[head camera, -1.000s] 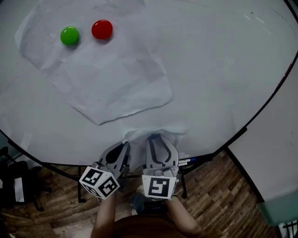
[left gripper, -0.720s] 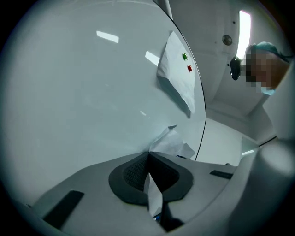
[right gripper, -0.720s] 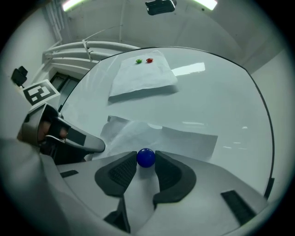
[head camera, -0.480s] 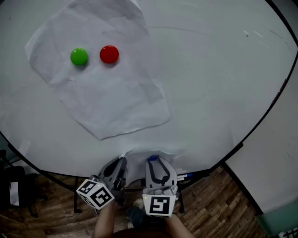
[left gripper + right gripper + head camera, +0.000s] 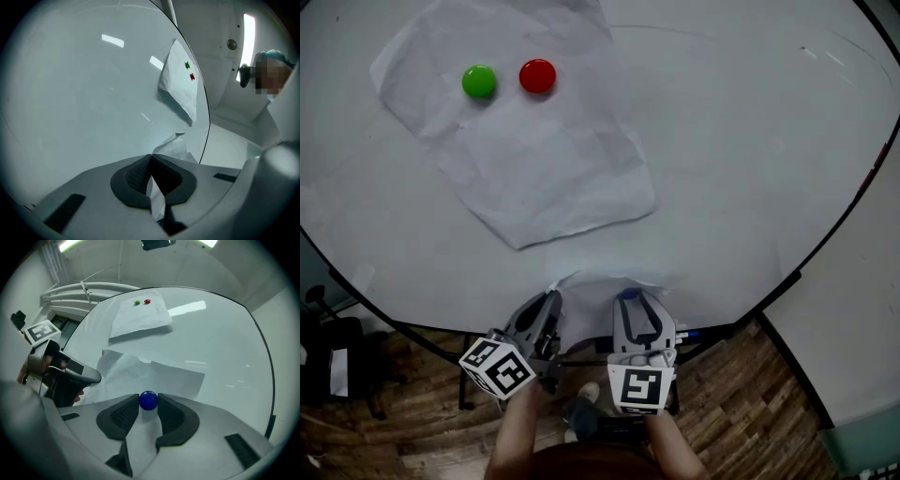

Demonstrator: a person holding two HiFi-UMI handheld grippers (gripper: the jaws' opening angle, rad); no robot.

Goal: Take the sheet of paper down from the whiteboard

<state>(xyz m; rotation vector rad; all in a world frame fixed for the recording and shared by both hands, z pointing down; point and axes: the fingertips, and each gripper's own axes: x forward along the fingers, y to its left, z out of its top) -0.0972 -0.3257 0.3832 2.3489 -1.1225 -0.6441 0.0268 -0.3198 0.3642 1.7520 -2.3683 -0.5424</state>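
OK, left gripper (image 5: 150, 157) is pinching the lower sheet (image 5: 602, 284): jaws fully closed, w/ a fold of paper running down between the pads. Right gripper (image 5: 148, 401) is sitting just beside it, to the right in the head view, and it's clamping a blue magnet (image 5: 148, 400) at its tips, pads touching the ball on both sides. That magnet is lying against the same sheet, right at the bottom edge of the whiteboard (image 5: 750, 141). The sheet is looking crumpled and is bulging off the board btw the two grippers; its far corner is lying flat on the board in the right gripper view. Higher up the board, well apart from the grippers, an upper sheet (image 5: 546, 159) is hanging at a tilt, w/ a green magnet (image 5: 478, 81) and a red magnet (image 5: 537, 76) sitting side by side near its top, green on the left. Both grippers are pointing at the board from below its rim, wood floor (image 5: 741, 394) showing underneath.
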